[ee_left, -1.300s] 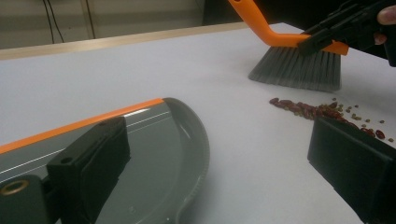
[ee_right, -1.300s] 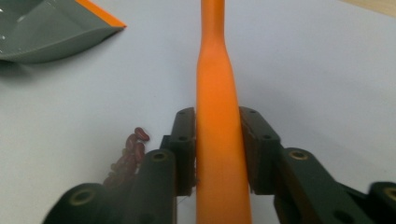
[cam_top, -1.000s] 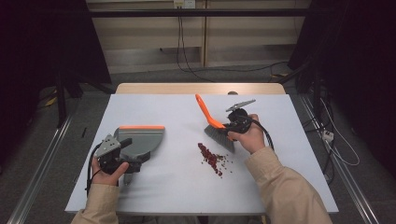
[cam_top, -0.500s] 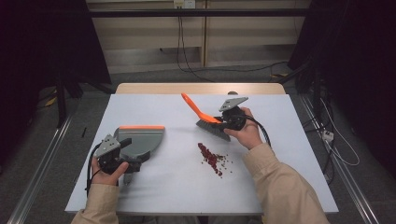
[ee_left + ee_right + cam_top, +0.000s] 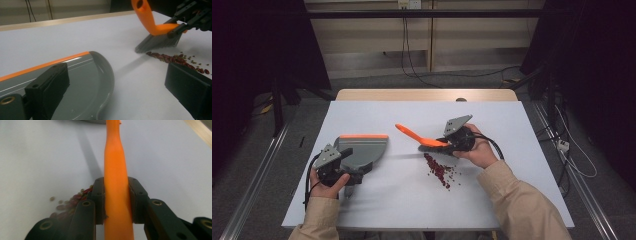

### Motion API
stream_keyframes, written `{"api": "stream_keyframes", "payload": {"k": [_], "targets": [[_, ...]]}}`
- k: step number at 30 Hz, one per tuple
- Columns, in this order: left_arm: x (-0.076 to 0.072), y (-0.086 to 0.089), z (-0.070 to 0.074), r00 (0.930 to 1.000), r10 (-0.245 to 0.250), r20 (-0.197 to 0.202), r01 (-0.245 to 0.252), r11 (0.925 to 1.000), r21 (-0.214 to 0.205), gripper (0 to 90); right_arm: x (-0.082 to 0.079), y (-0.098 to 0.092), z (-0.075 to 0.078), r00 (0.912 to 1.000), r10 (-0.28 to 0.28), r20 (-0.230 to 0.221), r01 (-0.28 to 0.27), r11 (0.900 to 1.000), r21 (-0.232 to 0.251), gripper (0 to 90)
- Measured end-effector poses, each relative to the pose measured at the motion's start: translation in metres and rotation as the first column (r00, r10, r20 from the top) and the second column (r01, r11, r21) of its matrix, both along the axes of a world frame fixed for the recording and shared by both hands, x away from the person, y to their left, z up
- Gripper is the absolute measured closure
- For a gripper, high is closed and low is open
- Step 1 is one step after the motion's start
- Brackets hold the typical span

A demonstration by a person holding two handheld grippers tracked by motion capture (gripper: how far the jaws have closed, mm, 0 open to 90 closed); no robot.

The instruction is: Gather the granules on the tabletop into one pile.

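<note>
A grey dustpan [image 5: 364, 147] with an orange front edge lies flat at the table's left. My left gripper [image 5: 352, 165] stands over its rear, open; in the left gripper view its jaws [image 5: 115, 72] are wide apart, one above the pan [image 5: 82, 75], the other above bare table. My right gripper [image 5: 447, 145] is shut on the orange handle of a hand brush [image 5: 412, 134]. The handle slants low toward the left, and the grey bristles [image 5: 157, 43] rest at the far end of a streak of red-brown beans [image 5: 439, 170]. The right gripper view shows the handle [image 5: 115, 157] clamped between both pads [image 5: 98, 195].
The white table [image 5: 512, 125] has a wooden strip along its far edge [image 5: 427, 95]. Cables trail on the floor behind the table, and metal rails run along both sides. A bare stretch of tabletop separates the dustpan from the beans.
The right hand has tipped the brush handle from steeply upright down toward the left, and the bristles now meet the table by the beans. The left hand and dustpan have not moved.
</note>
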State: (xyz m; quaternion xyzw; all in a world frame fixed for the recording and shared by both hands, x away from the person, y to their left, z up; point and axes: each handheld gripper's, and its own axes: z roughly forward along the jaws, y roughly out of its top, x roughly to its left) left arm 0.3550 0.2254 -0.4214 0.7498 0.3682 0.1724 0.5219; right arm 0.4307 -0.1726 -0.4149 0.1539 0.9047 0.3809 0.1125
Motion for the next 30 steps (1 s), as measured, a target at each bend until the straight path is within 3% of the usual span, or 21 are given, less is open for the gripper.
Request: {"api": "stream_keyframes", "payload": {"k": [8,19,27,30], "targets": [[0.0,-0.001,0.0,1.0,-0.002,0.001,0.002,1.0,0.001,5.4,-0.017,0.0,0.003,0.9988,0.048,-0.012,-0.048,0.9989,-0.002,71.5],[0.0,-0.001,0.0,1.0,-0.005,0.002,0.005,1.0,0.005,5.4,-0.026,-0.001,0.003,0.9993,0.038,0.003,-0.038,0.999,0.025,71.6],[0.0,-0.001,0.0,1.0,-0.004,0.002,0.004,1.0,0.005,5.3,-0.029,-0.011,0.016,0.9997,-0.017,-0.017,0.019,0.9885,0.15,71.6],[0.0,-0.001,0.0,1.0,-0.004,0.0,0.004,1.0,0.005,5.4,-0.035,-0.013,0.02,0.9982,-0.012,-0.059,0.023,0.9797,0.199,71.6]]}}
